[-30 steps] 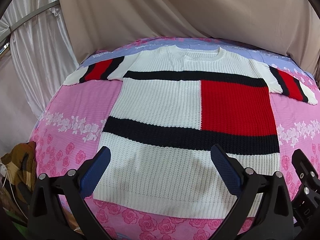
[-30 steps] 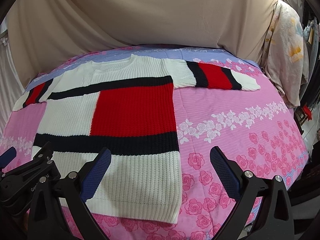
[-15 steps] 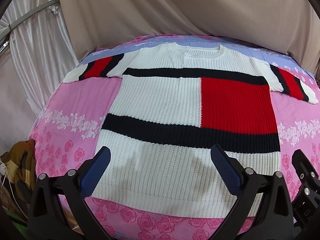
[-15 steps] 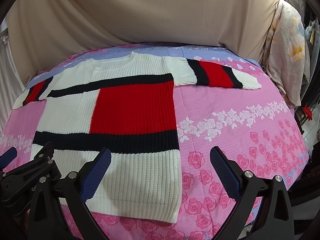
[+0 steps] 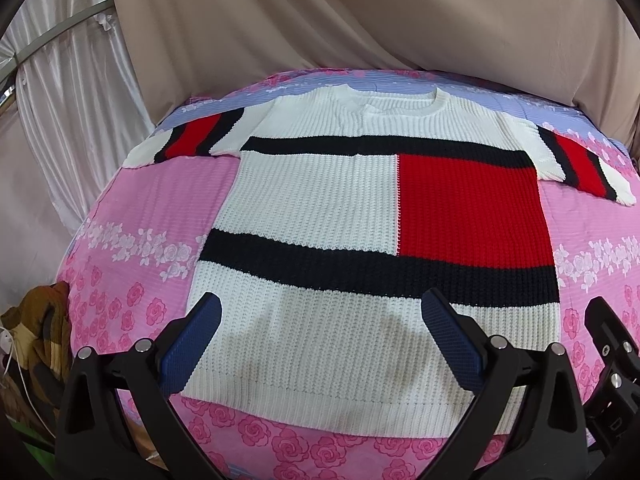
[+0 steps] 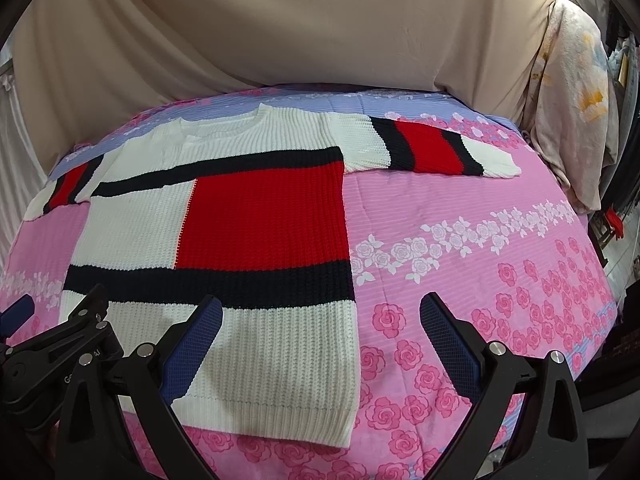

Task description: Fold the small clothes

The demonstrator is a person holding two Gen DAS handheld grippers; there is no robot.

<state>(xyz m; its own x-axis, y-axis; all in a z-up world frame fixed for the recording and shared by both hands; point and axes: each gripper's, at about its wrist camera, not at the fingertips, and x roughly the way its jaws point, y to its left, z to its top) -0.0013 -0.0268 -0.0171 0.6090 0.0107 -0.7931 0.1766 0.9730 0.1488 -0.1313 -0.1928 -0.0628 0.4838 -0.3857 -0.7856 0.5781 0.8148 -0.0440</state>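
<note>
A white knit sweater point(image 5: 320, 208) with black bands and a red block lies flat, front up, sleeves spread, on a pink flowered bed cover point(image 5: 160, 216). It also shows in the right wrist view point(image 6: 248, 216). My left gripper point(image 5: 320, 336) is open and empty, above the sweater's hem near its left half. My right gripper point(image 6: 320, 340) is open and empty, above the hem's right corner. The left gripper's body point(image 6: 52, 344) shows at the lower left of the right wrist view.
Beige drapes point(image 5: 360, 20) hang behind the bed. A brown cloth pile point(image 5: 44, 328) lies off the bed's left edge. A pale flowered cloth point(image 6: 572, 92) hangs at the right. The right sleeve point(image 6: 432, 146) reaches toward the bed's far right side.
Both grippers have drawn back and risen slightly, so the sweater sits a little lower and farther in both views. The jaws stay open. The sweater has not moved.
</note>
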